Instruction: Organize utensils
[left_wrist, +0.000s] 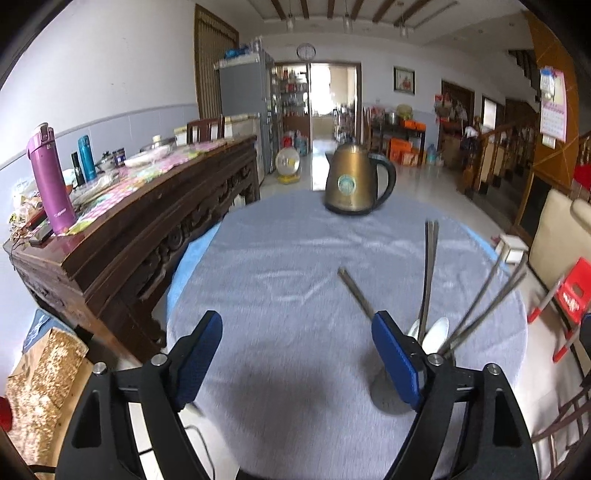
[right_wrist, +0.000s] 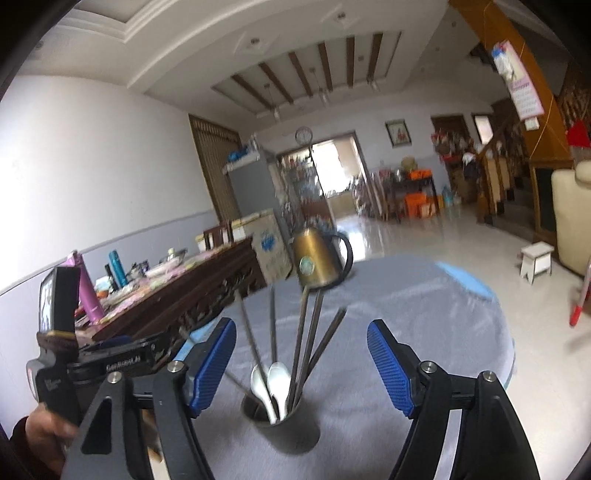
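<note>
A dark cup (right_wrist: 284, 432) stands on the grey-clothed round table (right_wrist: 424, 314) and holds several metal chopsticks (right_wrist: 299, 332) and two white spoons (right_wrist: 277, 380). My right gripper (right_wrist: 301, 326) is open, its blue pads apart on either side of the cup and touching nothing. In the left wrist view the cup (left_wrist: 384, 395) is mostly hidden behind the right-hand finger, with the chopsticks (left_wrist: 428, 277) and spoons (left_wrist: 436, 332) rising beyond it. My left gripper (left_wrist: 297, 321) is open over bare cloth (left_wrist: 277, 277) with nothing between its fingers.
A bronze electric kettle (left_wrist: 354, 181) stands at the table's far edge. A dark carved sideboard (left_wrist: 147, 206) with a purple flask (left_wrist: 50, 181) runs along the left. A red stool (left_wrist: 569, 295) and a small white stool (right_wrist: 535, 258) are on the floor to the right.
</note>
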